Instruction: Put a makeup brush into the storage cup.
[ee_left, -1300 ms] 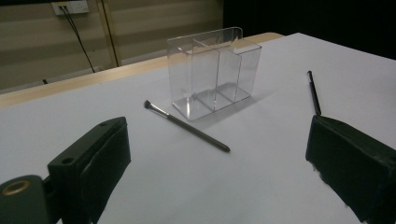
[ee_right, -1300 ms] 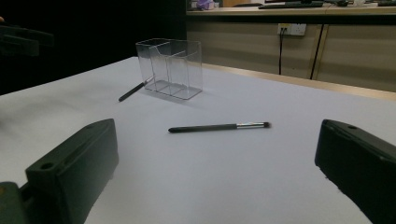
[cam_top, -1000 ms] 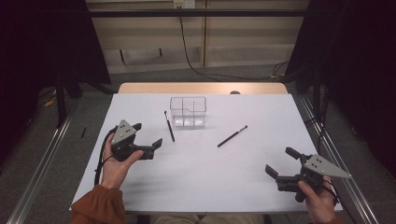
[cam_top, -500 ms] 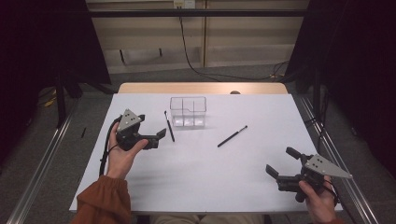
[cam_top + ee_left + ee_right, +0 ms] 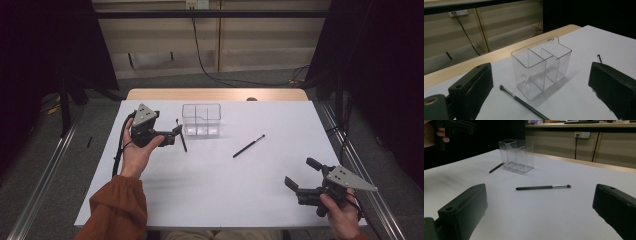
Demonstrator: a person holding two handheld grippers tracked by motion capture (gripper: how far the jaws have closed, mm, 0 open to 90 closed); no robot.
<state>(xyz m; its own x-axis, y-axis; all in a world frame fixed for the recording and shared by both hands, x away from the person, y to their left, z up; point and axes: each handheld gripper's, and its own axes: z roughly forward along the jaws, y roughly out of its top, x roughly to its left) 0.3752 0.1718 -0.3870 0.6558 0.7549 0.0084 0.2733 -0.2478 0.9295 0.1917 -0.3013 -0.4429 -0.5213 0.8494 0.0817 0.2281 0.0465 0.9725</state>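
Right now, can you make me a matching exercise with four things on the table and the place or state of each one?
Things:
1. left gripper
2. right gripper
3. clear organizer
4. right brush

Places or states:
A. stands upright, empty, near the table's far edge
B. lies alone mid-table, right of the organizer
C. open, beside the left brush
D. open, at the near right corner

Pairs: 1-C, 2-D, 3-A, 4-B

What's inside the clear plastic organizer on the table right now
Nothing: the clear organizer shows bare compartments through its walls. Both brushes lie outside on the table, one beside it, the other farther off.
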